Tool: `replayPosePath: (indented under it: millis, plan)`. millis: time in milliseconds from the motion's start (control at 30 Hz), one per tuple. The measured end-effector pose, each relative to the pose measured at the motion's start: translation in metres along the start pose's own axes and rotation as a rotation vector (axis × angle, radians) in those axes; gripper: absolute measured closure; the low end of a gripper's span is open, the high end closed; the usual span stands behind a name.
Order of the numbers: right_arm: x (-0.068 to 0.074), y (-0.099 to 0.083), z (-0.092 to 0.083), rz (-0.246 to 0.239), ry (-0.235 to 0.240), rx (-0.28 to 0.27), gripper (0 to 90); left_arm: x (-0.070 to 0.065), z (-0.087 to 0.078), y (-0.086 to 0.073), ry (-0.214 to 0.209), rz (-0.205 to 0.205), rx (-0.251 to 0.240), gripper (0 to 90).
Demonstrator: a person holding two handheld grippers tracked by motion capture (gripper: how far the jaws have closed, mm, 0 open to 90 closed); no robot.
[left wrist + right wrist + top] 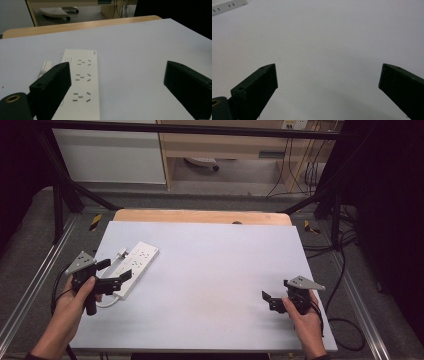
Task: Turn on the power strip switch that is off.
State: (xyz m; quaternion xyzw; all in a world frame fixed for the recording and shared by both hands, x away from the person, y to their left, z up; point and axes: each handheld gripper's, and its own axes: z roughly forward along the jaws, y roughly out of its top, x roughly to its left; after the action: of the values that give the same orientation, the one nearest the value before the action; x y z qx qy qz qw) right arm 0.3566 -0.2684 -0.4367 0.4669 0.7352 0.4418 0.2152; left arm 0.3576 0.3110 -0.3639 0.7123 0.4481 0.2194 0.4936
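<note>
A white power strip [134, 264] lies at an angle on the left side of the white tabletop [215, 270], and its white plug [121, 252] rests beside it. My left gripper [117, 270] hovers over the strip's near end, open and holding nothing. In the left gripper view the power strip [83, 85] runs forward by the left jaw, with the plug [45, 67] to its left. My right gripper [267, 301] stands open at the near right over bare table. The right gripper view has the right gripper [328, 82] wide open and the strip's end [227, 6] at the top left.
The strip's white cable [107, 302] loops toward the near left edge. A wooden table edge [200, 216] runs along the far side of the white top. Black frame bars [65, 195], floor cables [345, 270] and a cabinet [225, 145] lie beyond.
</note>
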Motion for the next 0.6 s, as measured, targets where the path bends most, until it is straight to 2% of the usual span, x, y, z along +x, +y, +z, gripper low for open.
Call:
replayPosePath:
  millis: [100,167,333,433,600]
  plan:
    - [0.0,0.0,0.0,0.001,0.0,0.002,2.5,-0.002,-0.005,-0.013,0.011,-0.003,-0.005,7.6]
    - [0.0,0.0,0.0,0.001,-0.001,0.001,2.5,-0.004,-0.007,-0.021,0.014,0.009,-0.003,7.8]
    - [-0.001,0.0,0.0,0.004,-0.002,-0.002,2.5,-0.013,-0.008,-0.041,0.02,-0.001,-0.011,7.5]
    - [-0.001,0.0,-0.001,-0.001,-0.001,0.002,2.5,-0.022,-0.005,-0.052,0.015,0.014,0.009,7.5]
    - [-0.001,-0.001,0.0,-0.005,0.003,0.008,2.5,-0.037,-0.003,-0.066,-0.005,0.063,0.048,8.0]
